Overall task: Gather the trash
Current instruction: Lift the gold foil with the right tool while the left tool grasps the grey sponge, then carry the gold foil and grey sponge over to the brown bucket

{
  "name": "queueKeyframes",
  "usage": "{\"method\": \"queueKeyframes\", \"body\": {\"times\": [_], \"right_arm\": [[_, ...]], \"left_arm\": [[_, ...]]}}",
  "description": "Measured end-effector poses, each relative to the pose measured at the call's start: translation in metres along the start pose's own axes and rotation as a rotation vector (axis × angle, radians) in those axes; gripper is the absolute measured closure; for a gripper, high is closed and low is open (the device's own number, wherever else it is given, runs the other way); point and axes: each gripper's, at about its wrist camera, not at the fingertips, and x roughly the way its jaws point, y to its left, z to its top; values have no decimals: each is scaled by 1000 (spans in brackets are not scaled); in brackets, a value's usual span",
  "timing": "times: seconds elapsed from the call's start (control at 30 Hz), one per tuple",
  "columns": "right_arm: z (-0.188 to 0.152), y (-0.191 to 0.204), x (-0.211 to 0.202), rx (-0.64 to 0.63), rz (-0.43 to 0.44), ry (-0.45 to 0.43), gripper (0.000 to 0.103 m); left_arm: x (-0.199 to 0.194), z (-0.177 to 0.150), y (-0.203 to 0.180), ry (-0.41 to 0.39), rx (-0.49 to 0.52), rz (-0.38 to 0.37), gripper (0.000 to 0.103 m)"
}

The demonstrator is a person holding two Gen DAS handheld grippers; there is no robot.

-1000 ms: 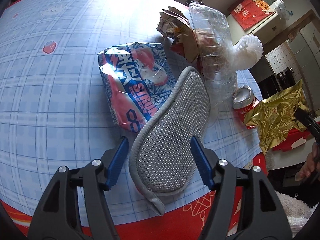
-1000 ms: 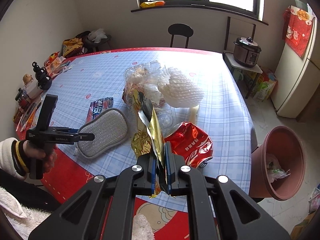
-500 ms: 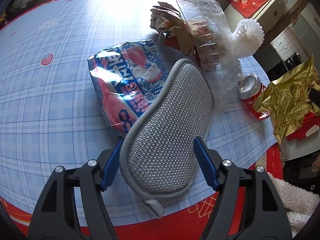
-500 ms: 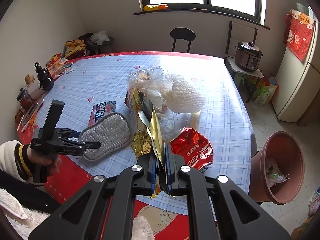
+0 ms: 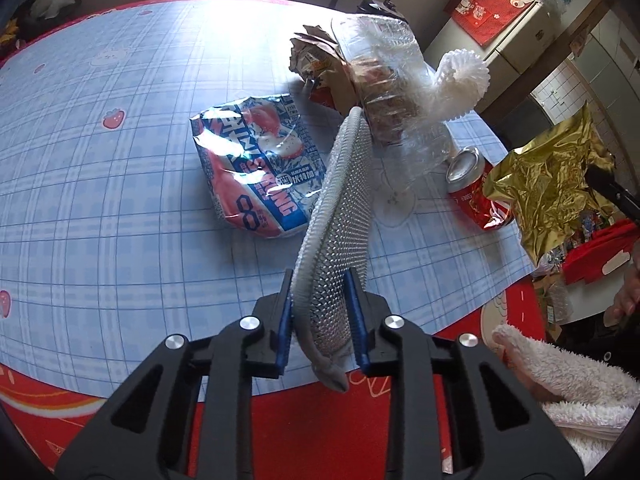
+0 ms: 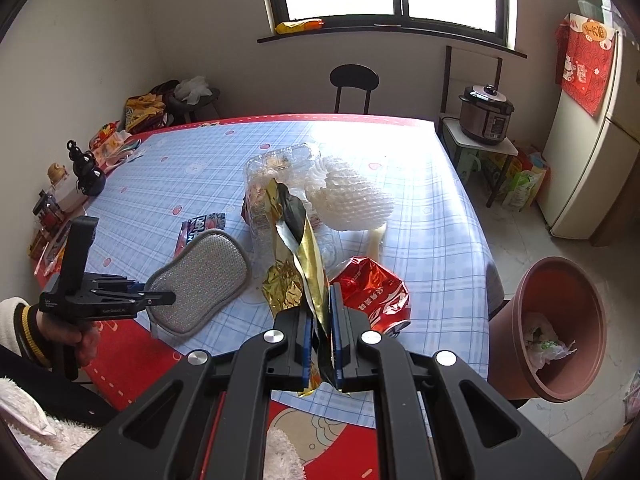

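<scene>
1. Two views, left wrist first: left tongs [image 5: 320, 316] are closing on the grey mesh pad [image 5: 340, 216], blue pads pressing its near end from both sides. Pad is standing on edge, long axis running straight away from the tongs toward the clear plastic container [image 5: 384, 92].
2. Pad is looking soft, knobbly-woven, oval, with a smooth grey trim; far end seems to be lifting off the blue checked worktop [image 5: 120, 200], can't tell for sure.
3. Crinkly blue-pink drink pouch [image 5: 256, 172] is lying flat just left of the pad; crushed red can [image 5: 476, 192] on its side to the right; white foam fruit net [image 5: 464, 76] beyond the container.
4. Right wrist view: right tongs [image 6: 322, 336] are pressed together, pinching the gold foil wrapper [image 6: 308, 256], thin crumpled metallic sheet sticking up and forward from the jaws.
5. Left tongs [image 6: 158, 294] are showing at left, gripping the pad by its edge, pad reaching toward worktop centre.
6. Brown bin [image 6: 560, 320] is sitting on the floor right of the worktop, already holding some scraps. Judgement: right hand is nearer the bin, so the wrapper likely goes right and down; the pad needs carrying across.
</scene>
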Motion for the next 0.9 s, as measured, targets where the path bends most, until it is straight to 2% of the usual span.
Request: {"method": "queueKeyframes", "body": {"times": [0.3,0.5,0.7,0.9], "right_arm": [[5,-7,-16,17,5,-59,93],[8,-29,-39,57,-5,-126,93],[9,-70,-72,102,-51,-201,93],[6,-133,-105,141,-158,-248,93]], "left_arm": [[-57,15,-15,-112,46,-3,82],[-93,37,-33,-216,65,10,82],[-123,69,-68,-318,106,12,82],[-132,98,-119,-383,166,-17,82]]}}
